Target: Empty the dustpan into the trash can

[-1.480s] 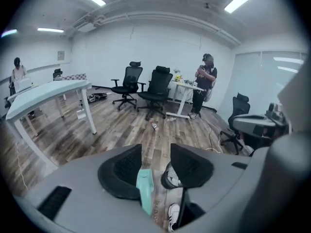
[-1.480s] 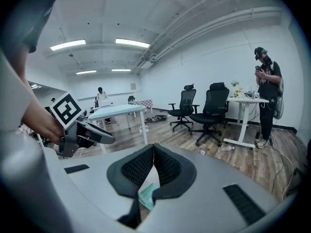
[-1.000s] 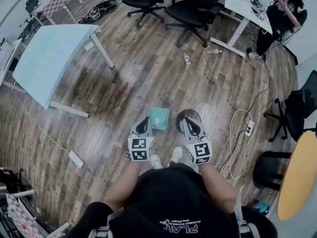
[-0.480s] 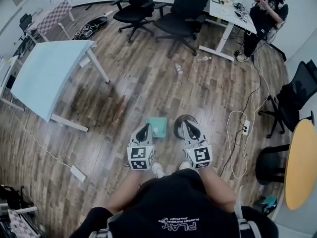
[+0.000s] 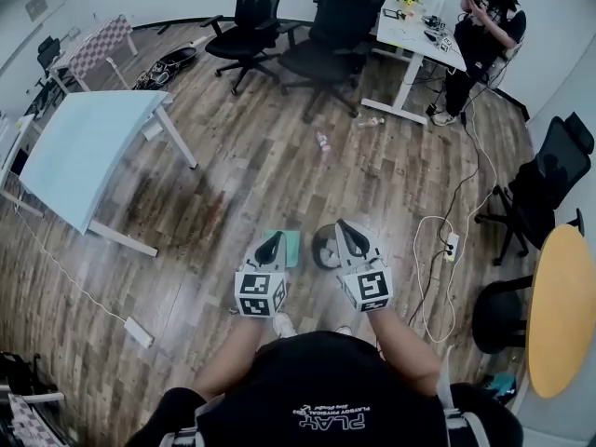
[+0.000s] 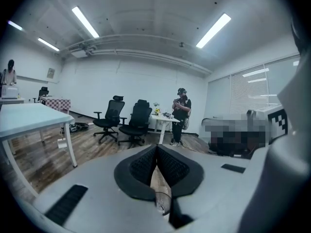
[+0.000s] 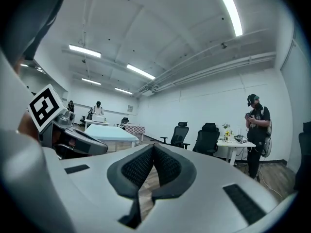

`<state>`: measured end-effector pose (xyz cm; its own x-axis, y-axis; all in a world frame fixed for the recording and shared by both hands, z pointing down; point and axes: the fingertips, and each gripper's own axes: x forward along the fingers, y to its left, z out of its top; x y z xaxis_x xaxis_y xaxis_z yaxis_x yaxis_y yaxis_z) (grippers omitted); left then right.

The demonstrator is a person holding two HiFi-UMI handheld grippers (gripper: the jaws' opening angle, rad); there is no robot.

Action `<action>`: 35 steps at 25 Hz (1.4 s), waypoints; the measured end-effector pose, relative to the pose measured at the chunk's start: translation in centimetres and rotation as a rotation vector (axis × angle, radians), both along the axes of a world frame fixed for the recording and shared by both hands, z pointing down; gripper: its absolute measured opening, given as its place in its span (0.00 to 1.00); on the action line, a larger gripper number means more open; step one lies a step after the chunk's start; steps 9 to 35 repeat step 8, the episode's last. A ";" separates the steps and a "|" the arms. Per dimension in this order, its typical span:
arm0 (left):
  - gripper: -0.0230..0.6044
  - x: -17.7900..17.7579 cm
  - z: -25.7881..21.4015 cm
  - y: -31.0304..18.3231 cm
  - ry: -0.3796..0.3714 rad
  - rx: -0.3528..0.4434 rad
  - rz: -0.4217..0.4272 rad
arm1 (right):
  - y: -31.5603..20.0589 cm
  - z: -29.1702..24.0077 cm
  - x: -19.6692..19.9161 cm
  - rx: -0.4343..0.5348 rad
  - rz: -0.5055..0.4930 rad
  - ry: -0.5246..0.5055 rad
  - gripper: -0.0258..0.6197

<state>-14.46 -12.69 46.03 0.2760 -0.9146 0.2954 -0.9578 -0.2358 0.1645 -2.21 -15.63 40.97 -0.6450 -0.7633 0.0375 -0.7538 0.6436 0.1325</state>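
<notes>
Currently, on brown wood-plank floor (image 5: 233,175): round black trash can (image 5: 323,247) stood upright, flat teal plastic dustpan (image 5: 287,246) laid just beside it, ungrasped. Left gripper (image 5: 272,241) and right gripper (image 5: 345,226) clenched, empty. Risk: dustpan knocked by closed jaws, contents spilled.

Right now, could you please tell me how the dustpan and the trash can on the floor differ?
Colour: the dustpan is teal, the trash can dark. Shape: the dustpan is flat with straight edges, the trash can round with an open top. Both sit side by side on the wood floor.
</notes>
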 end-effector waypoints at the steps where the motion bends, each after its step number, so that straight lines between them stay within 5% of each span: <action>1: 0.07 0.8 -0.4 -0.2 0.000 0.010 0.004 | -0.1 -0.1 0.8 0.000 0.003 -0.001 0.08; 8: 0.07 5.8 -1.8 -0.3 0.005 0.049 0.011 | 0.5 0.0 6.0 -0.010 0.018 -0.011 0.08; 35: 0.07 5.8 -1.8 -0.3 0.005 0.049 0.011 | 0.5 0.0 6.0 -0.010 0.018 -0.011 0.08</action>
